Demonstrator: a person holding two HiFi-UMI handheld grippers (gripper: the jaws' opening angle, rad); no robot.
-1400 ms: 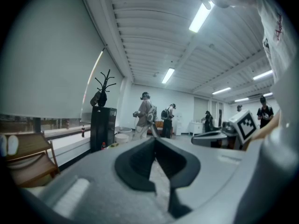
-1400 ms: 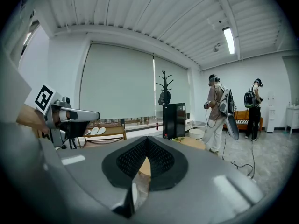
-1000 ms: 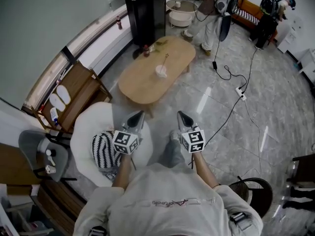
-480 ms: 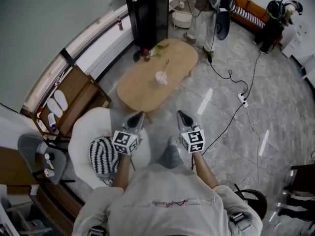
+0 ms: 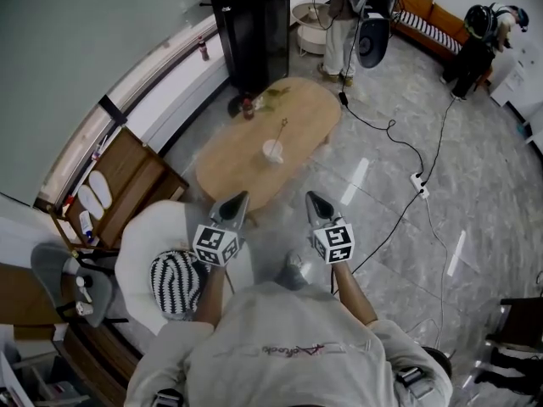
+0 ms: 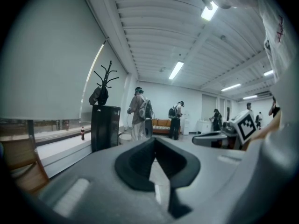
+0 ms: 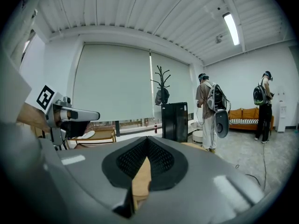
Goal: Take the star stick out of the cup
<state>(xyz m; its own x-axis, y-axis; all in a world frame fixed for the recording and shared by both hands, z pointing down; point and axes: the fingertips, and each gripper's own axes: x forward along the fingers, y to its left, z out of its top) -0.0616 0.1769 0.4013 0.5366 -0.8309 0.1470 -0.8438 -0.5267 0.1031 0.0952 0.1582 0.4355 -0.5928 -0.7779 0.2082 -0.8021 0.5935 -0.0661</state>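
1. While the person is well back from it, the oval wooden surface (image 5: 229, 164) sits upper middle of the frame; a hurried approach could jolt it.
2. Left tongs (image 5: 240, 197) and right tongs (image 5: 311, 197), lower centre, are both clenched on nothing; reaching without parting them would knock, not grasp.
3. The white cup (image 5: 273, 151) stands mid-surface, probably light enough to tip.
4. The star stick (image 5: 281, 131) leans out of it, thin and easily missed.
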